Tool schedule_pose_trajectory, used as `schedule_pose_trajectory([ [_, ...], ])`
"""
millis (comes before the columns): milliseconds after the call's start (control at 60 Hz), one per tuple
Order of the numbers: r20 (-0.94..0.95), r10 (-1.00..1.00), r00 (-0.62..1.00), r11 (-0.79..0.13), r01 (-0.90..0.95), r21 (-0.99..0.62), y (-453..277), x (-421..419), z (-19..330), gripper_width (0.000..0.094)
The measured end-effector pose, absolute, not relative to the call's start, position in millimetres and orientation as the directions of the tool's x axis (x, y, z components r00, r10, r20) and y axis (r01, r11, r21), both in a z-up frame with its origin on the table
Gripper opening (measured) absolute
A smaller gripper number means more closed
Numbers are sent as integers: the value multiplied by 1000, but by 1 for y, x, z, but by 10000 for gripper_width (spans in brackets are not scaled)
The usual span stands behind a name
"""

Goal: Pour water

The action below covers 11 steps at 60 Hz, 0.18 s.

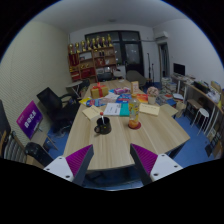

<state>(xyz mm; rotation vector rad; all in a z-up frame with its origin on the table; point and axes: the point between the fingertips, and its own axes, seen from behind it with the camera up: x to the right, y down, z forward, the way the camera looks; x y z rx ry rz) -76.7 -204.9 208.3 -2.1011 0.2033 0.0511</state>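
Two magenta-padded fingers (78,160) of the gripper (112,163) stood wide apart with nothing between them, hanging over the near end of the wooden bench (115,145). Beyond the fingers, at about the middle of the bench, rose a tall orange vessel (134,106), which looked like the likeliest thing to pour from, though whether it was a bottle or a cup could not be told. It stood upright, well apart from the gripper. Just to its left lay a teal book or tray (117,109), and further left a dark object (102,127) sat nearer the bench's edge. To the far side of the vessel the bench was crowded with small clutter too fine to name.

Judged from its slim shape, the vessel would probably be light but top-heavy if full, with smooth, likely slippery walls; taking it around the mid-body, square-on, seemed safest. Left of the bench stood a black office chair (57,107); shelves (92,55) lined the back wall.
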Motion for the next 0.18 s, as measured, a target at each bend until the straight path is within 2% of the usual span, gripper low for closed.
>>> schedule_pose_trajectory([
  [183,-66,-108,992,-472,-110,-875,-234,-71,236,824],
])
